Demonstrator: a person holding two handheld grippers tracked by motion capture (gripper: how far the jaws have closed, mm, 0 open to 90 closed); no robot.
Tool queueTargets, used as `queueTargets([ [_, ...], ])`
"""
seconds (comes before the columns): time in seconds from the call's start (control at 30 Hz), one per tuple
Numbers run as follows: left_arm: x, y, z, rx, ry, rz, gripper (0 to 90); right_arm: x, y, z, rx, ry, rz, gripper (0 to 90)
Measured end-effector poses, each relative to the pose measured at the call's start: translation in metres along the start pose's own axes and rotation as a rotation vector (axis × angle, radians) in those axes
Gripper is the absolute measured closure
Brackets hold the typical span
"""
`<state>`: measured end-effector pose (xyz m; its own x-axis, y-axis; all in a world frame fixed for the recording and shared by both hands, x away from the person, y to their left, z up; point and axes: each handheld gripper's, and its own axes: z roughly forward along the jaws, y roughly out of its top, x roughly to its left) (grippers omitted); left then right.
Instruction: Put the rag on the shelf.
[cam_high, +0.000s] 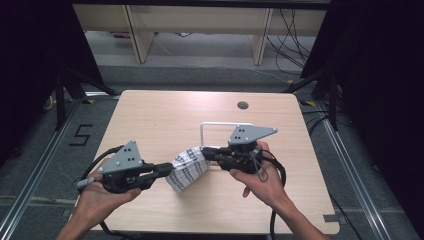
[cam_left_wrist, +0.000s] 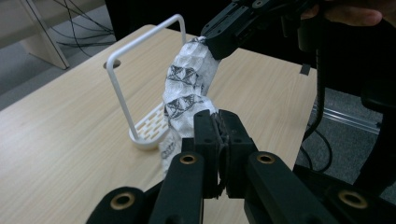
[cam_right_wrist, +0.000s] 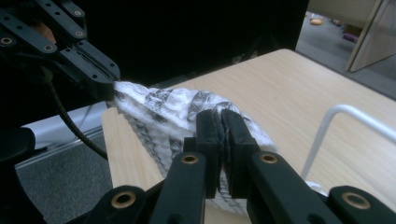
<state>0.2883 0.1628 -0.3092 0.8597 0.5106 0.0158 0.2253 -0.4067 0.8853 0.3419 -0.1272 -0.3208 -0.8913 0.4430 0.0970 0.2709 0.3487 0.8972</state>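
Fingers (cam_left_wrist: 205, 135) of 2 grippers, 1 cloth (cam_high: 186, 168)

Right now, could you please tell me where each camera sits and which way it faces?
High view: fixed above the person's side, looking forward and down on the table; both forearms, left claw and right claw show.
Left gripper view: rides the left claw, facing the white rack and the right claw.
Right gripper view: rides the right claw, facing the left claw.
Shared: all three show the patterned cloth pinched between both claws.
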Motion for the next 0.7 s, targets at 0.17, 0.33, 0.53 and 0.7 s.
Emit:
queueTargets([
  [0.17, 0.000, 0.016, 0.001, -0.009, 0.008, 0.021, 86.6, -0.003, 0.007, -0.016, -0.023, -0.010, 0.000, 86.9],
  [0.33, 0.001, 0.034, 0.012, -0.013, -0.008, 0.045, 86.6, -0.007, 0.011, -0.036, -0.041, -0.034, 0.018, 86.9],
  [0.53, 0.004, 0.045, 0.024, -0.025, -0.013, 0.042, 86.6, -0.010, 0.011, -0.050, -0.054, -0.061, 0.028, 86.9],
  [0.7, 0.007, 0.057, 0.034, -0.027, -0.010, 0.051, 86.6, -0.017, 0.009, -0.065, -0.082, -0.087, 0.047, 86.9],
])
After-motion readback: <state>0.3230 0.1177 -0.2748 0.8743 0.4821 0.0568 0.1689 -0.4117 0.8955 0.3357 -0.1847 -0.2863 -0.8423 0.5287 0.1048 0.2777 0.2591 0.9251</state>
